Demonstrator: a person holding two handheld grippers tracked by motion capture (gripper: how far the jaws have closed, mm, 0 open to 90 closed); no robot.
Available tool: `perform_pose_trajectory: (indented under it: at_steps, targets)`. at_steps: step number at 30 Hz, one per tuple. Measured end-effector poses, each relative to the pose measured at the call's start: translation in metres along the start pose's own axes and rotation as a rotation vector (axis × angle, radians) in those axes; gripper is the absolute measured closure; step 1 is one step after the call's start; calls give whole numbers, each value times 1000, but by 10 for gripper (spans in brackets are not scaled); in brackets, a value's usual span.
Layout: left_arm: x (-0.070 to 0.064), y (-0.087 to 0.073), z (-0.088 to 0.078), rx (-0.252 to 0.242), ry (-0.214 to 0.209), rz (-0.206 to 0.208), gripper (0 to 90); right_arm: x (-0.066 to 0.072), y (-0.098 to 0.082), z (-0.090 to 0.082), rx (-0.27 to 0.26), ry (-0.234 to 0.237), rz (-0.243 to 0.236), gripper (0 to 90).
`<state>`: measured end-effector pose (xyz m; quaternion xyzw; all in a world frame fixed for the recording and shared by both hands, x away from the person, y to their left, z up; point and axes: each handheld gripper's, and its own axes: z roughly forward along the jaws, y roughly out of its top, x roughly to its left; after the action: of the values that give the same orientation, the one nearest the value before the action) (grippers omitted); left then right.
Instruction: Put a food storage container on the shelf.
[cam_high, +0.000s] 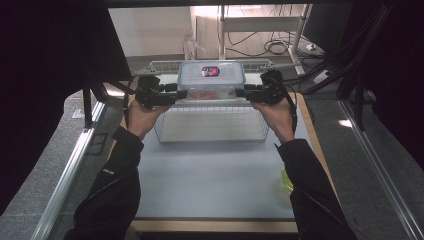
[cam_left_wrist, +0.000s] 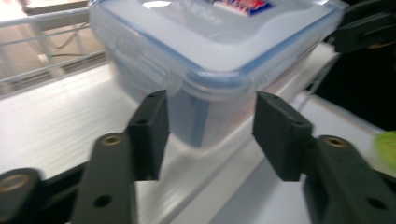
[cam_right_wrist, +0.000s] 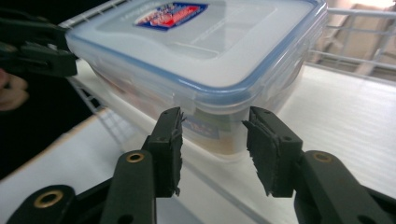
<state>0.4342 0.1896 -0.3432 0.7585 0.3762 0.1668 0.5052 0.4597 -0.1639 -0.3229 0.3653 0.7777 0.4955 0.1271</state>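
Note:
A clear plastic food box (cam_high: 211, 80) with a blue-sealed lid and a red and blue label stands over the white top of a wire rack (cam_high: 210, 125). Whether it rests on that top I cannot tell. My left gripper (cam_high: 181, 94) reaches its left end and my right gripper (cam_high: 241, 92) its right end. In the left gripper view a corner of the box (cam_left_wrist: 210, 70) lies between the jaws of the left gripper (cam_left_wrist: 210, 135), with a slim gap at the right pad. In the right gripper view another corner of the box (cam_right_wrist: 201, 51) sits between the open jaws of the right gripper (cam_right_wrist: 212, 140).
A wire rail (cam_high: 165, 64) runs behind the box along the rack's back. The pale blue table mat (cam_high: 210, 175) spreads in front of the rack. A yellow-green object (cam_high: 286, 181) lies at the mat's right edge by the person's right sleeve. Dark panels and cables flank the table.

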Motion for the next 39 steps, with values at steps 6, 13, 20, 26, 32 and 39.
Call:
perform_pose_trajectory:
  at_steps: [6,13,20,26,32,39]
  targets:
    - [3,2,6,2,15,-30,550,1,1,7,-1,-41,-13,641]
    - [5,6,13,22,58,-28,560,-3,4,14,-24,-59,14,638]
    - [8,4,15,20,64,-31,577,-5,3,19,-20,-76,14,660]
    - [2,2,10,-13,35,-17,476,-1,3,14,-20,-66,4,586]
    - [-8,-1,3,-24,53,33,287,8,-2,8,2,-66,-51,414]
    - [-19,-12,-4,-32,13,61,160,16,-11,-4,-16,-43,-83,283]
